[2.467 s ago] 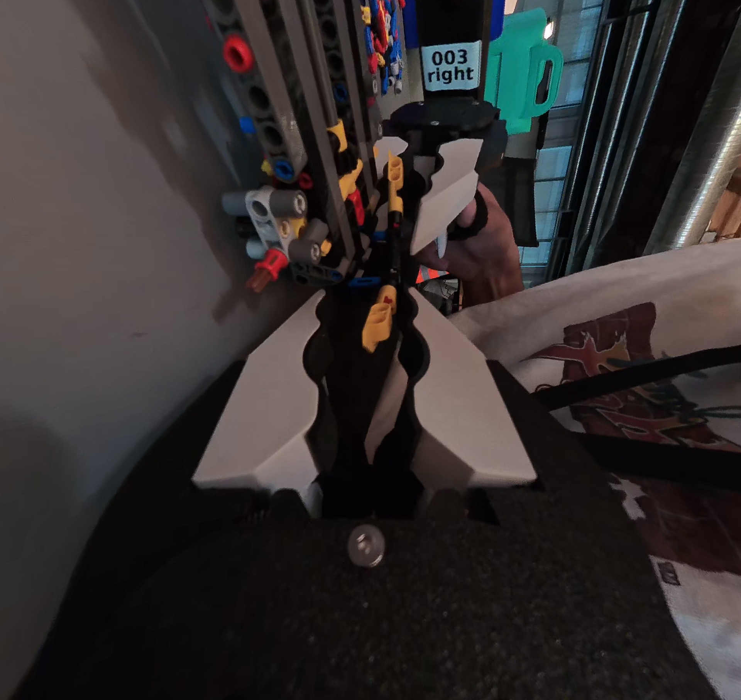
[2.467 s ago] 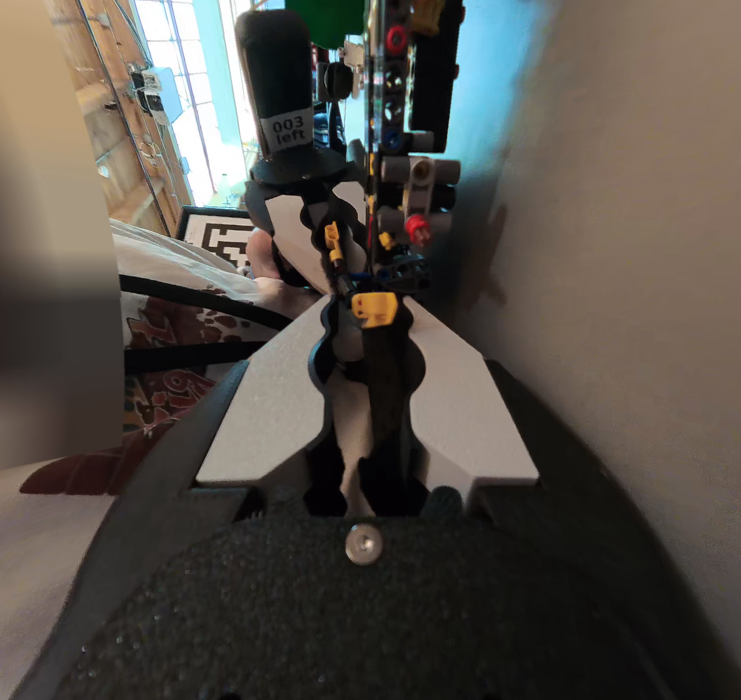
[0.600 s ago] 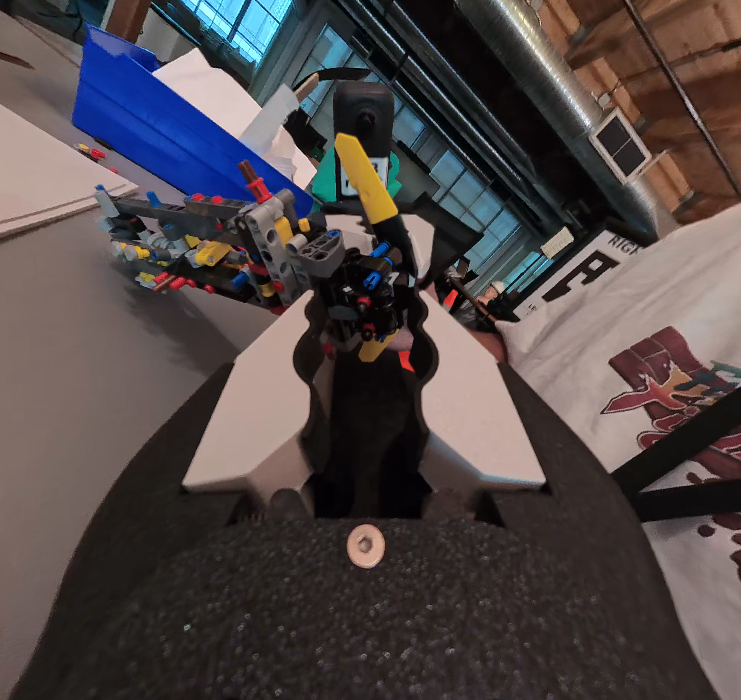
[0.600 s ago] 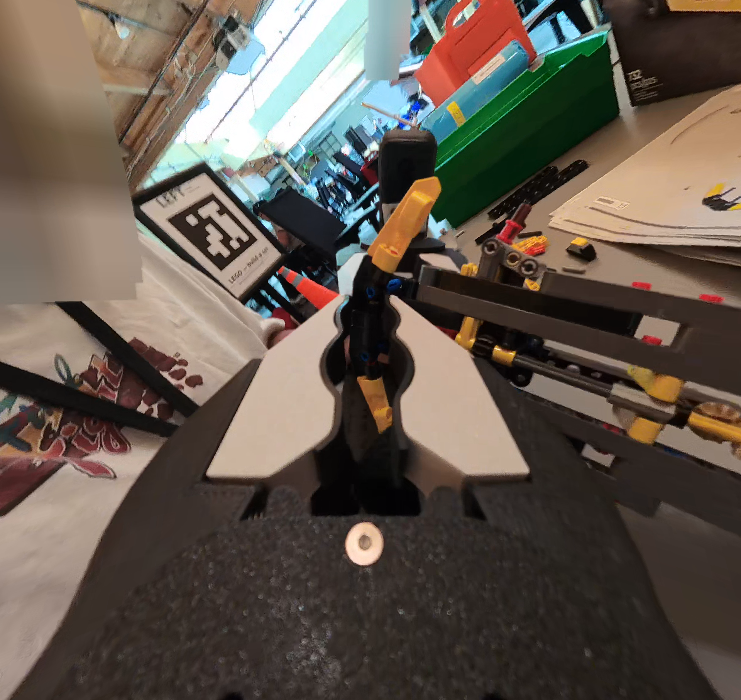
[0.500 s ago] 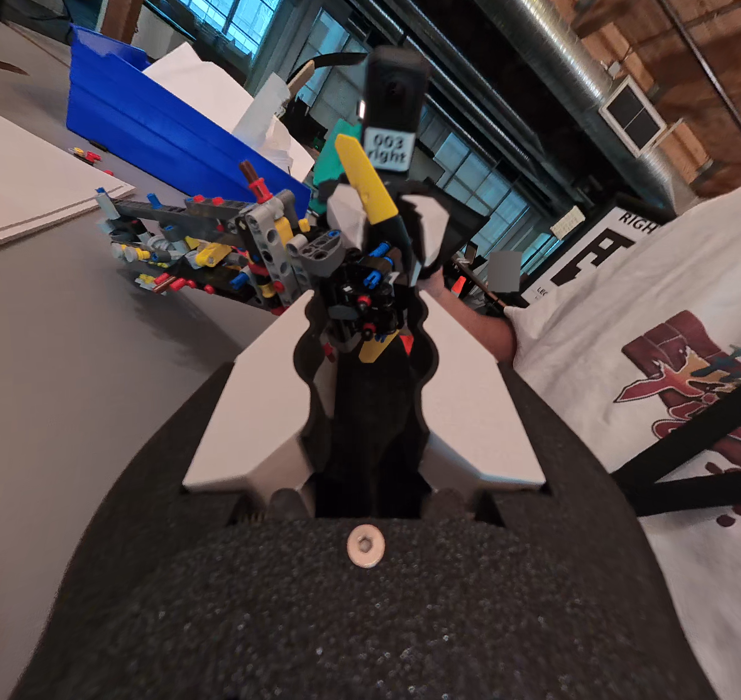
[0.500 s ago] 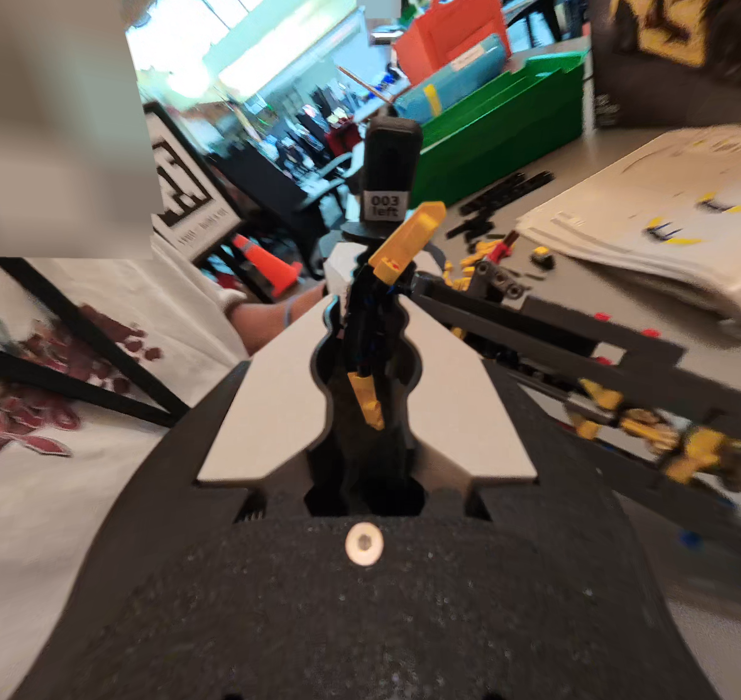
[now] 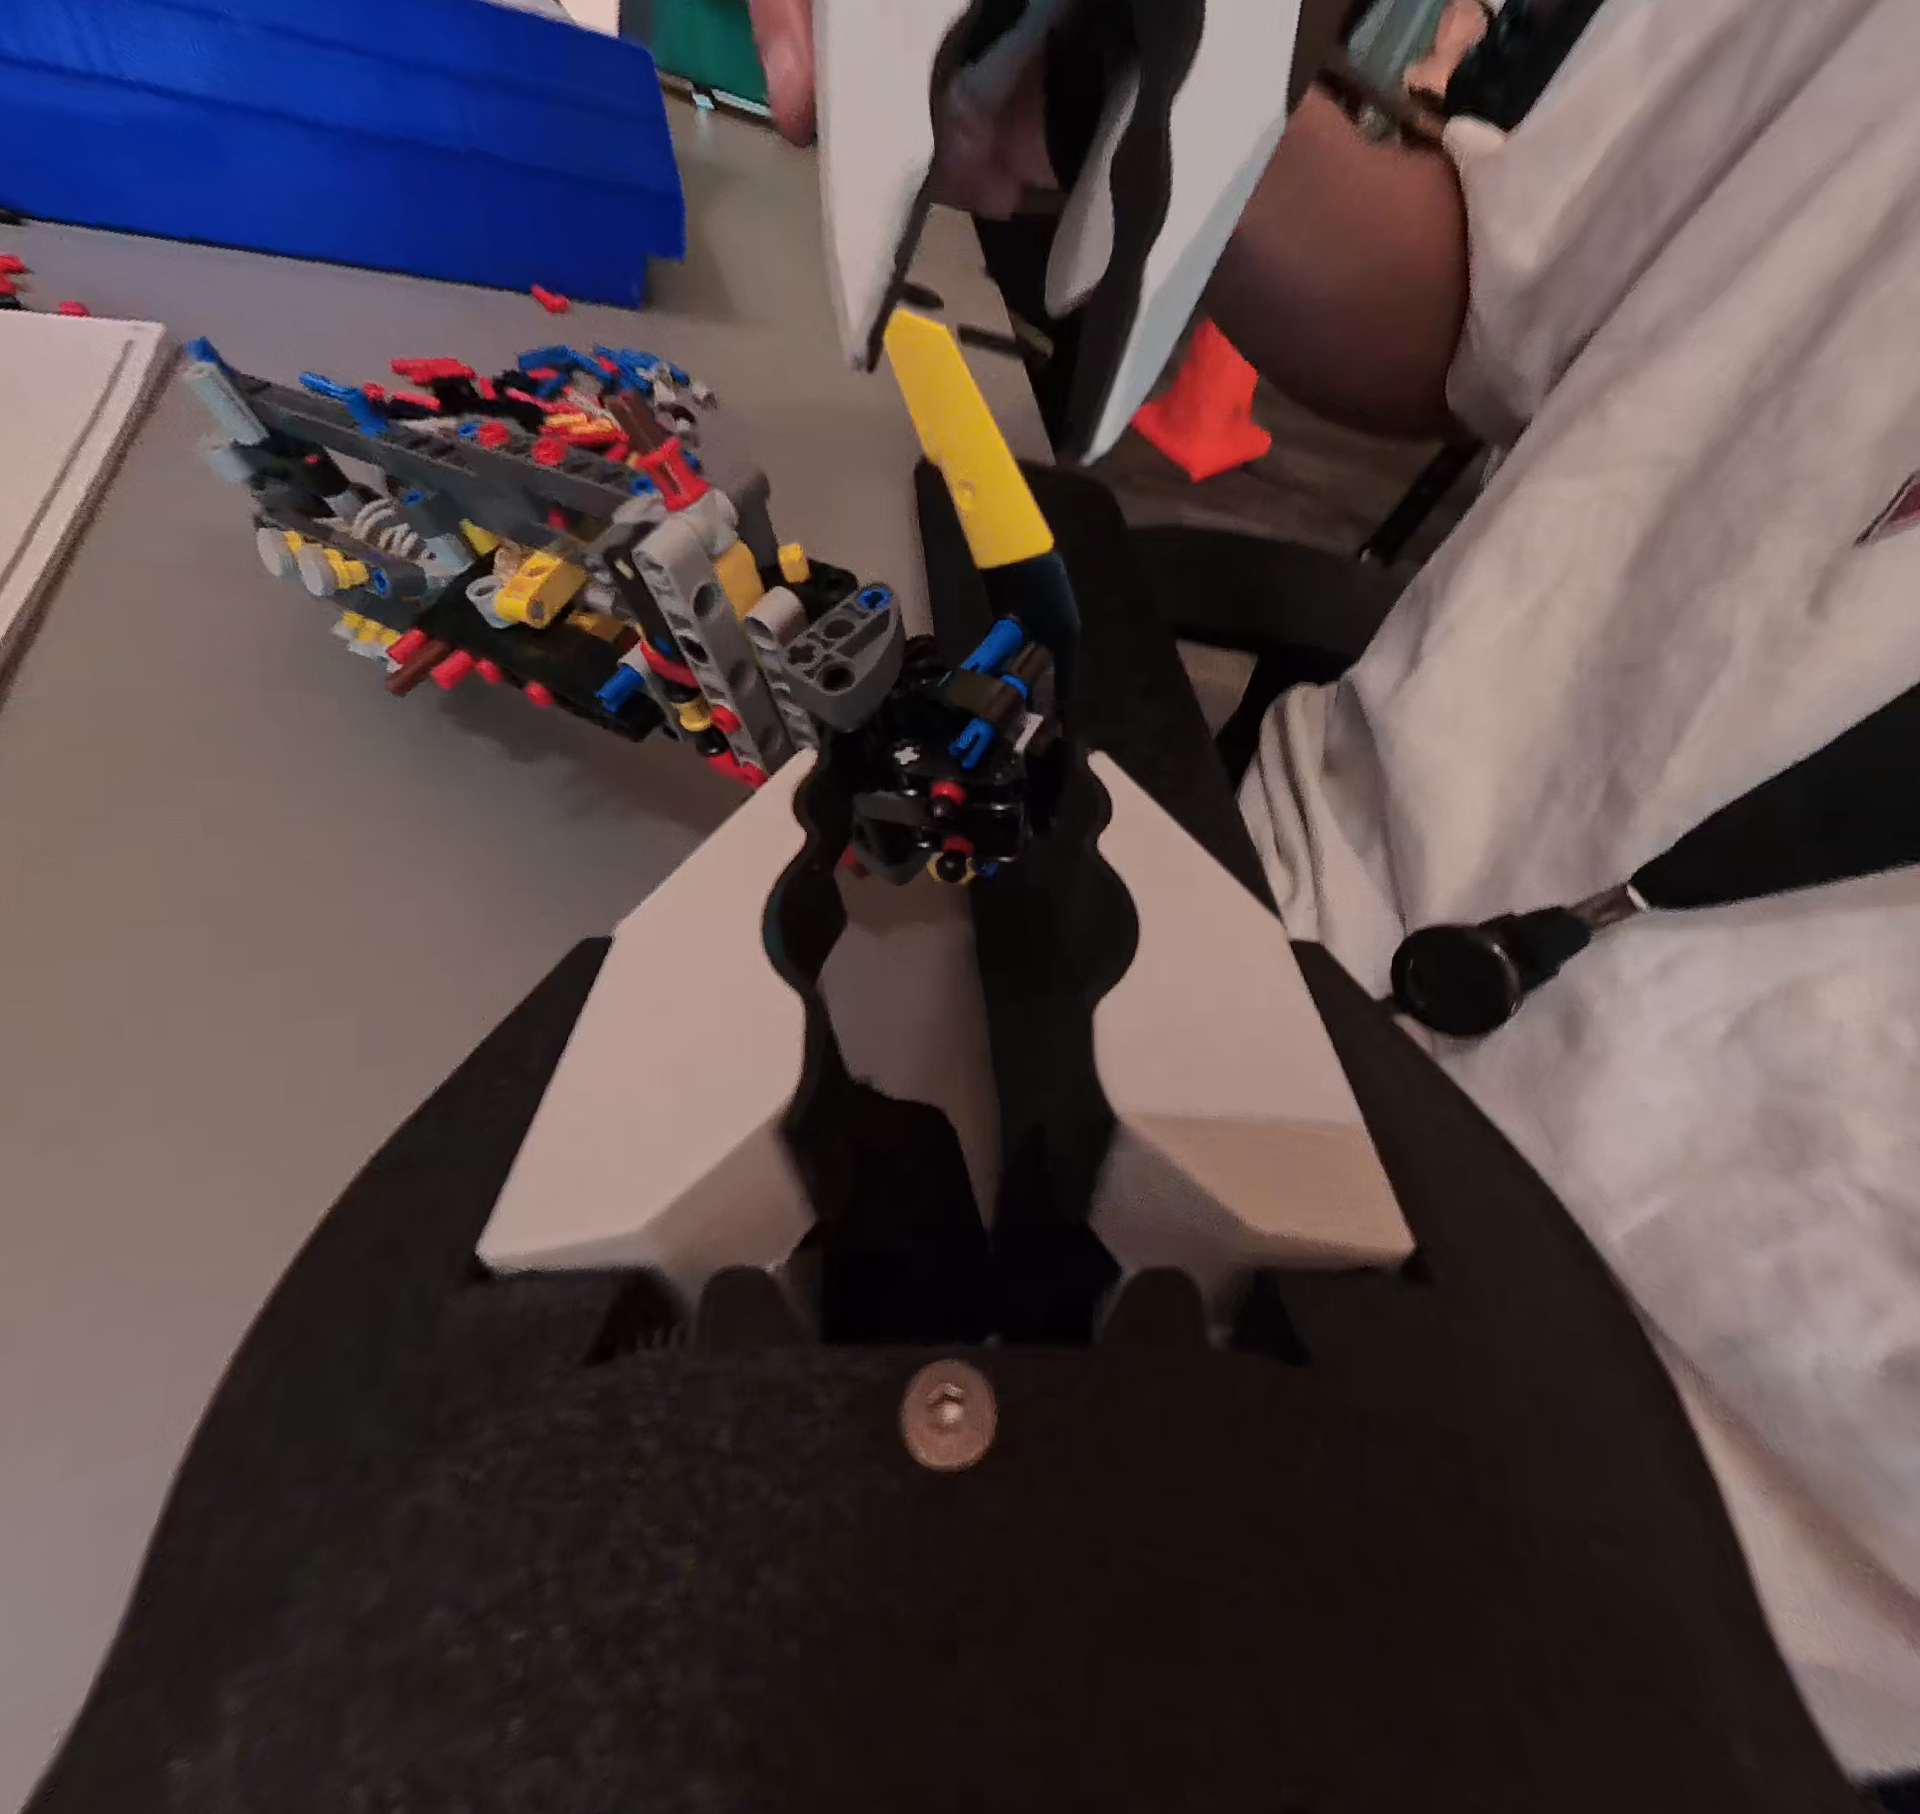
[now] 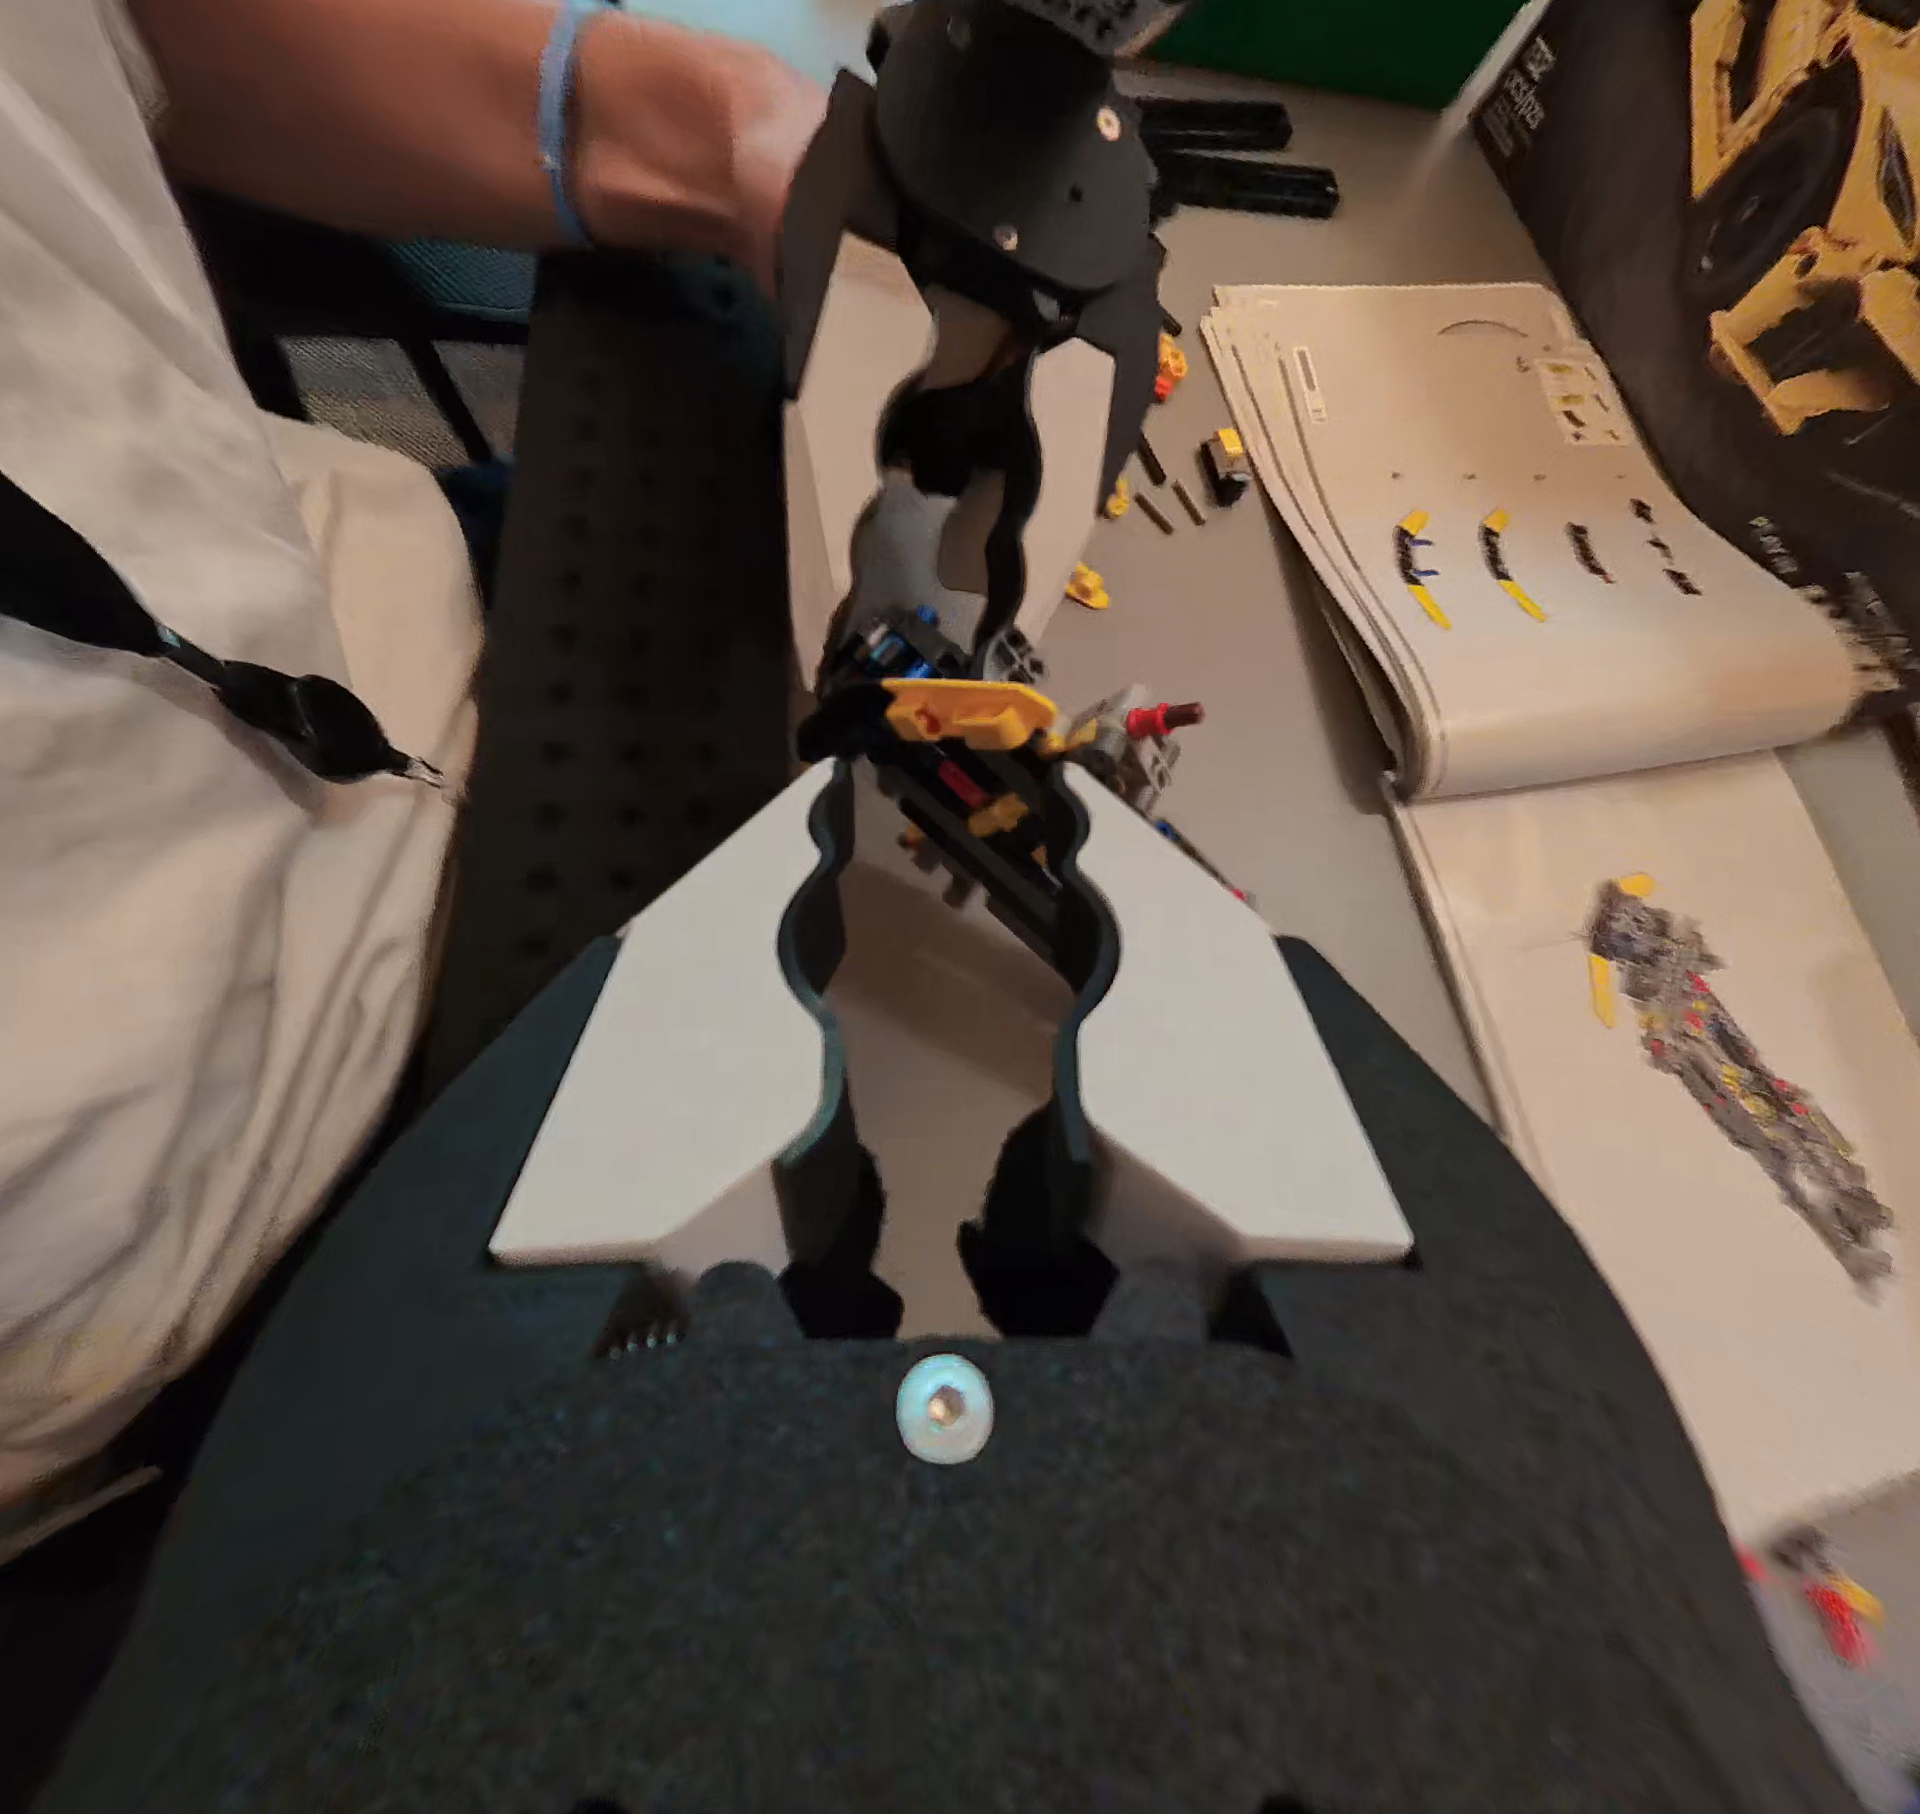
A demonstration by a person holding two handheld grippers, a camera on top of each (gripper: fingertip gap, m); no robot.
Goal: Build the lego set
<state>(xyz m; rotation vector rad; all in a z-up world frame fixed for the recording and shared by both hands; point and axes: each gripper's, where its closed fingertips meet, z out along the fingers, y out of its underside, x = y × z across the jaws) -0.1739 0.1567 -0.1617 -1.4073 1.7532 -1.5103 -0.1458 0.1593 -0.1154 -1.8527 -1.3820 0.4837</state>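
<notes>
Nearest us, our left gripper [image 7: 951, 798] was clamped on the black end of the long grey, black and yellow brick-built lego assembly [image 7: 582, 569], whose far length lay over the grey table [image 7: 260, 933]. A flat yellow lego panel [image 7: 966, 455] rose from the held end. Our right gripper [image 8: 951, 808] stood with fingers apart, holding nothing, just above that panel. Beyond lay a loose pile of small red, blue and yellow lego pins [image 7: 540, 393], then a blue plastic bin [image 7: 312, 143]. White instruction booklets [image 8: 1507, 559] lay to the right.
</notes>
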